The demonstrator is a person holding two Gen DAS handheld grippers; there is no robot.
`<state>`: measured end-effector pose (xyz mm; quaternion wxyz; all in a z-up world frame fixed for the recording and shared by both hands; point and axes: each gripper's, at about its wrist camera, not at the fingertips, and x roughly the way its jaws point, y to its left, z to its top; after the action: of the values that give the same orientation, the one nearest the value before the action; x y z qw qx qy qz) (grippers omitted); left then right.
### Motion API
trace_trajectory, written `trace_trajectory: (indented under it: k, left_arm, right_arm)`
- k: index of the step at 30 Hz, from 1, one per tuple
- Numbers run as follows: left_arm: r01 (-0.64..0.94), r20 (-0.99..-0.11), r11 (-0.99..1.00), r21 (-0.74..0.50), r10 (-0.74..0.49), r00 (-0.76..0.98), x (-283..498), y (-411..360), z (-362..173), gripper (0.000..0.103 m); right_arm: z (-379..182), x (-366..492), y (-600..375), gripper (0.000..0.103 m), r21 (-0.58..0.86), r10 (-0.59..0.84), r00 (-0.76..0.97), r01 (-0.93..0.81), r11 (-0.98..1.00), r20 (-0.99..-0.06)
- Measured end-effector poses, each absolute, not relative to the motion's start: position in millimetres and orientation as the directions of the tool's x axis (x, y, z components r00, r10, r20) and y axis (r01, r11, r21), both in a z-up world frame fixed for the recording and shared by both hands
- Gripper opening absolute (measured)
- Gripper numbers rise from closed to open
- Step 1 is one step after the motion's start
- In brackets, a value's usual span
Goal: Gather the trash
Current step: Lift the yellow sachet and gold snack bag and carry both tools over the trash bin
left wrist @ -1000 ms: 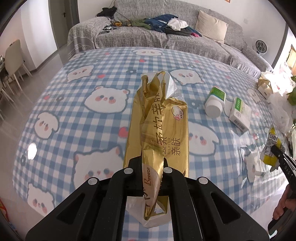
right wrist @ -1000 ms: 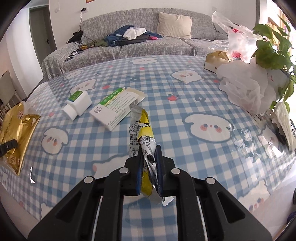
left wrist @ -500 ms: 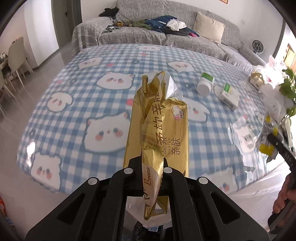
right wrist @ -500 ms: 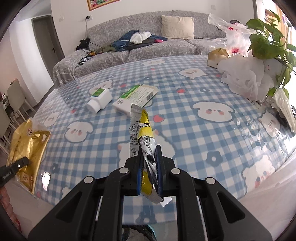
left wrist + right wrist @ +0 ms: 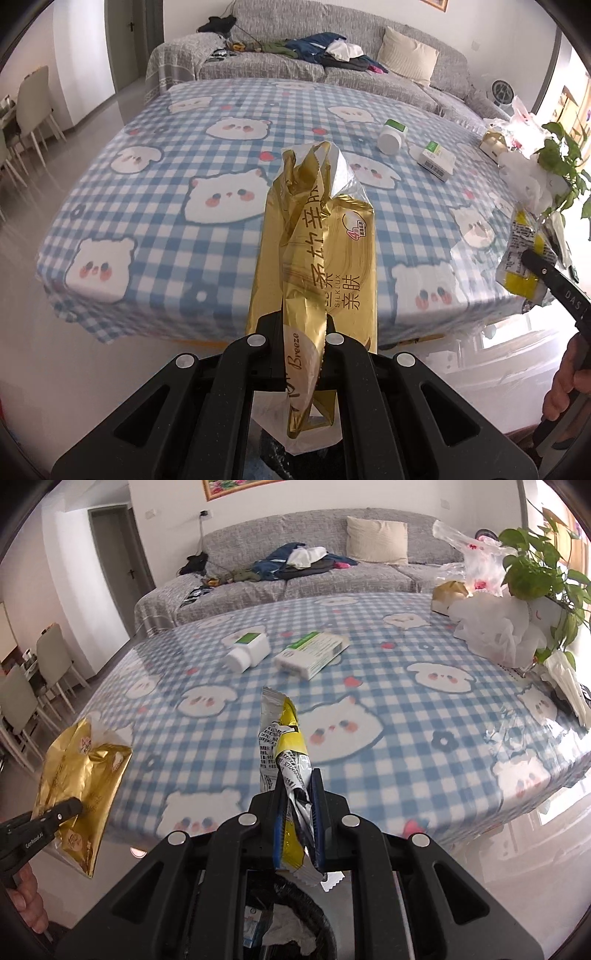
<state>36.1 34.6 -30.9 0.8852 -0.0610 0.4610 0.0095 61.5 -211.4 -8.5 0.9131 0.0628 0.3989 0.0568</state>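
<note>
My left gripper [image 5: 300, 328] is shut on a crumpled gold tissue wrapper [image 5: 317, 243], held off the near edge of the table. The same gold wrapper [image 5: 81, 779] shows at the left of the right wrist view. My right gripper [image 5: 297, 794] is shut on a yellow and silver snack wrapper [image 5: 282, 749], also seen as the snack wrapper [image 5: 522, 258] at the right of the left wrist view. Below the right gripper lies a black-lined bin [image 5: 295, 926] with paper scraps in it.
The table with the blue checked bear cloth [image 5: 221, 155] carries a white bottle [image 5: 391, 137] and a green-white box [image 5: 436, 161]. White plastic bags [image 5: 498, 631] and a leafy plant [image 5: 539, 572] stand at its right end. A grey sofa [image 5: 295, 579] is behind; chairs [image 5: 33, 110] at left.
Both grippers have drawn back from over the table past its near edge, each still holding its wrapper. The bin has come into sight under the right gripper.
</note>
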Motion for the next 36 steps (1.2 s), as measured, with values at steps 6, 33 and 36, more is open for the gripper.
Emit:
trace_trajectory:
  k: [6,33,36]
  left_arm:
    - [-0.059,-0.822,0.993,-0.103,-0.051,0.567,13,36,-36,0.002]
    - [-0.076,-0.837,0.994,-0.081,-0.027,0.547,-96,49,-70,0.002]
    - [-0.091,-0.852,0.993,-0.082,-0.023,0.524,-103,55,-84,0.002]
  right_arm:
    - [-17,37,-194,0.011,0.171,0.186,0.659,-0.088,0.981,-0.729]
    - [-55,-79,-120,0.011,0.224,0.324,0.572,-0.240,0.944,-0.753]
    - [-68,-85,-110,0.011,0.217,0.318,0.550,-0.243,0.945,-0.772]
